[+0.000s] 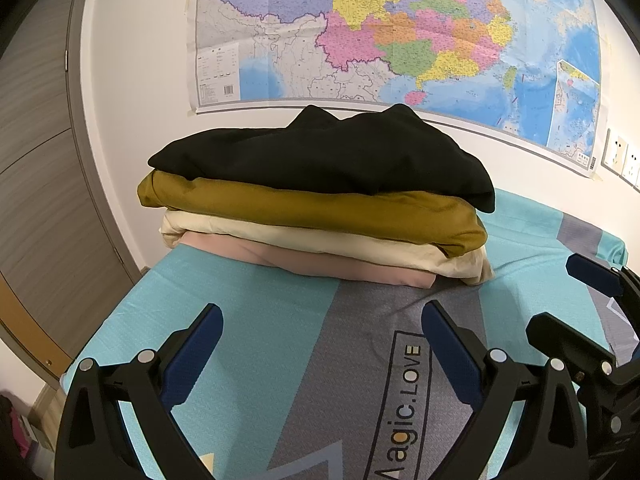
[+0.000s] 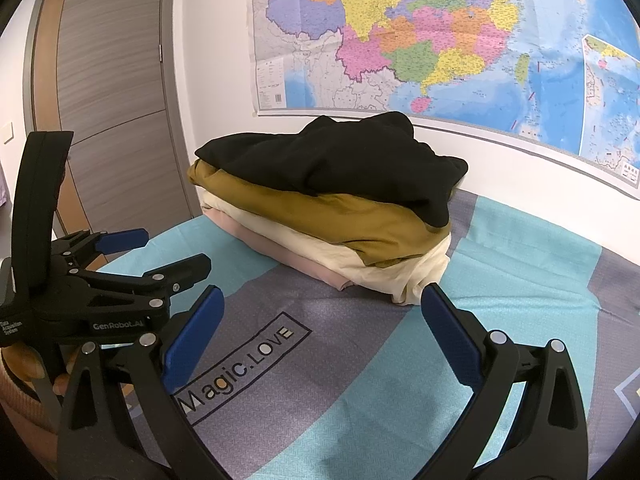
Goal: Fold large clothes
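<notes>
Four folded garments are stacked at the far end of the bed sheet (image 1: 256, 320), against the wall under a map (image 1: 400, 32). A black garment (image 1: 320, 156) is laid on top, a mustard garment (image 1: 312, 210) beneath it, then a cream garment (image 1: 320, 242), and a pink garment (image 1: 328, 266) at the bottom. The left gripper (image 1: 322, 320) is held above the sheet, short of the stack; its jaws are spread wide, nothing between them. The right gripper (image 2: 322, 304) is held beside it, jaws likewise spread and empty. A "Magic.LOVE" print (image 2: 240, 364) is seen on the sheet's grey band. A wooden door (image 2: 108, 92) is noted at left.
</notes>
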